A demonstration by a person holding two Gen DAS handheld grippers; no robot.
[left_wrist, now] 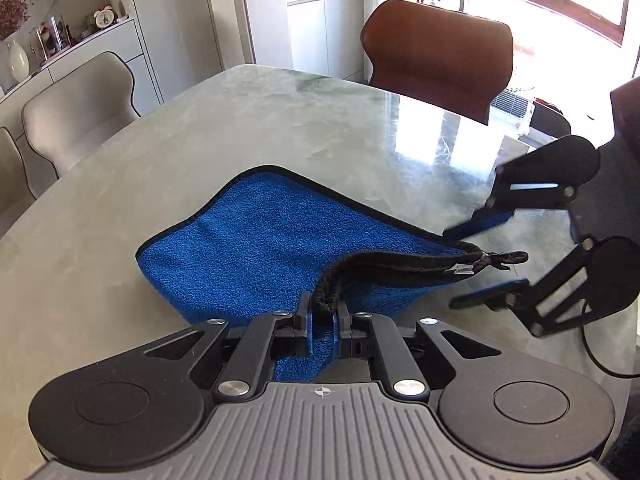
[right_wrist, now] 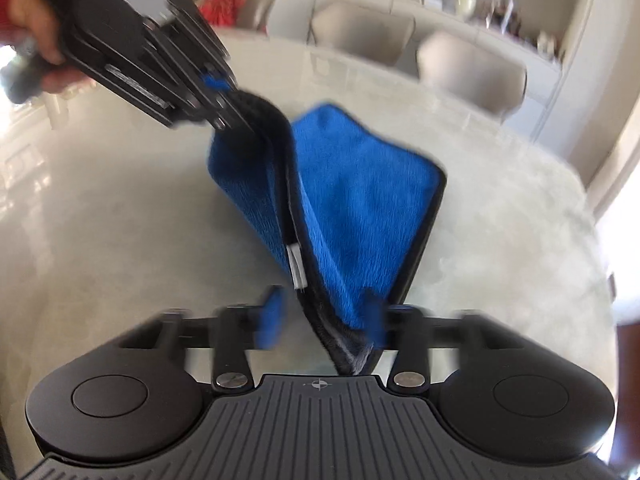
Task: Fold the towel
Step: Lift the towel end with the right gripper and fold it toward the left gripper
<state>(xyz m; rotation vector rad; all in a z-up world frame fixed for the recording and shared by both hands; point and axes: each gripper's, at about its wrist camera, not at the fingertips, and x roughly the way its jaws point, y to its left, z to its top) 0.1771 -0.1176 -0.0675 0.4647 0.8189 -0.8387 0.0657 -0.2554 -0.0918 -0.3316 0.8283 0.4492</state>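
A blue towel [left_wrist: 256, 240] with a black hem lies partly on the marble table [left_wrist: 280, 128]. My left gripper [left_wrist: 323, 320] is shut on the towel's near edge and holds it lifted. My right gripper [left_wrist: 476, 268] is open at the right, its jaws either side of the towel's other lifted corner [left_wrist: 504, 258]. In the right wrist view, which is blurred, the towel [right_wrist: 352, 200] hangs between the left gripper [right_wrist: 216, 96] and my open right gripper [right_wrist: 324, 320]. The towel's corner sits between the blue pads [right_wrist: 272, 316] without being pinched.
A brown chair [left_wrist: 436, 60] stands at the table's far side. Beige chairs [left_wrist: 76, 116] stand along the left. Cabinets with ornaments line the wall behind. A bright window is at the far right.
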